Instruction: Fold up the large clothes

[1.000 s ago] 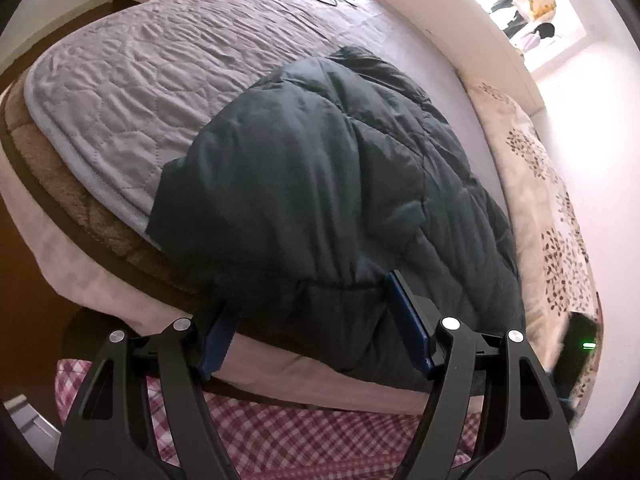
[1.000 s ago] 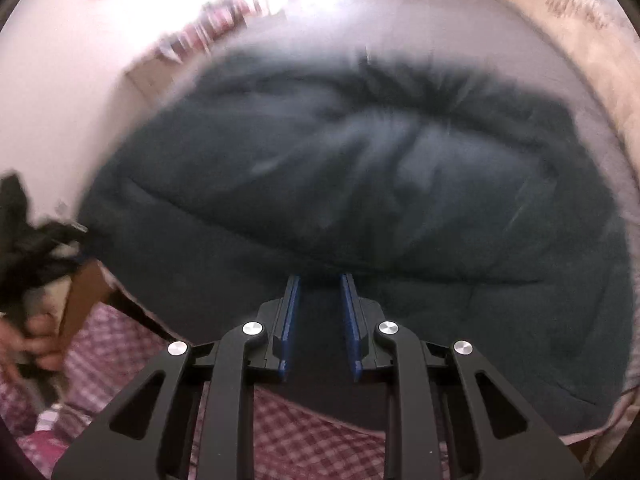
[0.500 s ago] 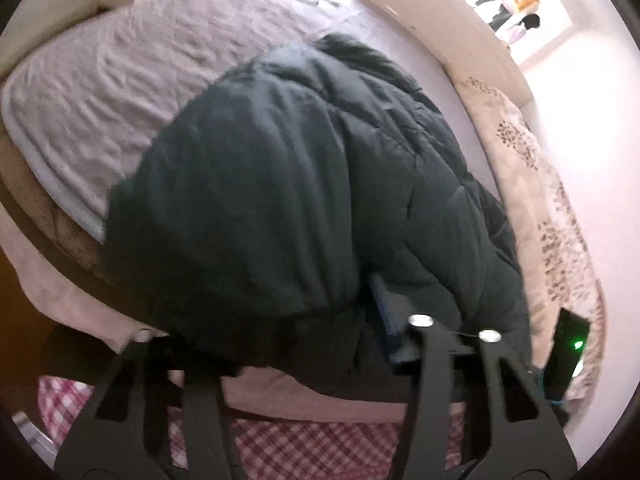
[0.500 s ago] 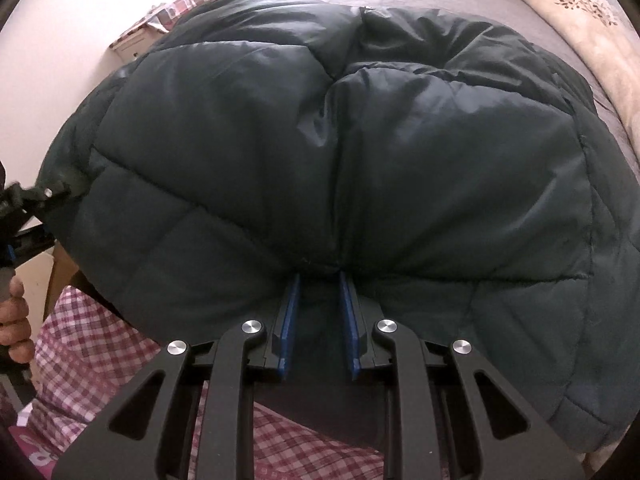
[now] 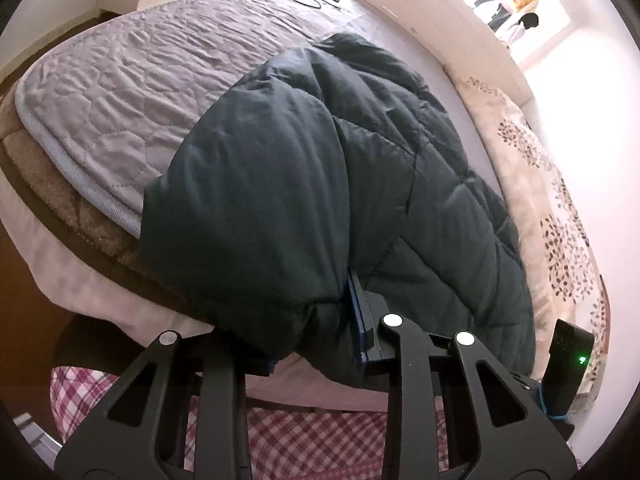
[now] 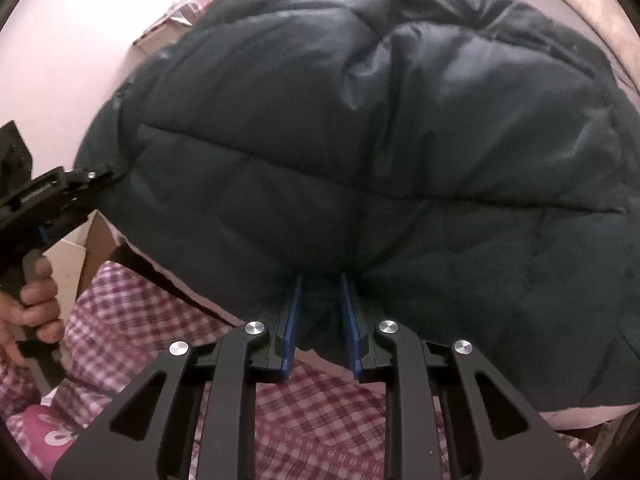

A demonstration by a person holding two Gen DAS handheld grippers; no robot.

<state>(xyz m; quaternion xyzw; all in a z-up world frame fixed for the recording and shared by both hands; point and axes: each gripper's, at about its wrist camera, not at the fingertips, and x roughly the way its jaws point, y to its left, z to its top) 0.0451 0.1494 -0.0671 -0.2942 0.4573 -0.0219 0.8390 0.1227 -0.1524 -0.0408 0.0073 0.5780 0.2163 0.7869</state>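
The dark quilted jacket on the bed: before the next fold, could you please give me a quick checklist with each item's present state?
1. Right claw pinching the jacket hem: ok.
2. Left claw, jaws just closing, padding bunched between them: ok.
3. Left claw's near finger visible: not ok, buried under fabric.
4. Both grips along the same near edge: ok.
5. Quilted bedspread beyond has bare room: ok.
6. Jacket lying flat: not ok, puffed and creased.

Probably bedroom: quilted bed (image 5: 132, 92), headboard (image 5: 432, 12)
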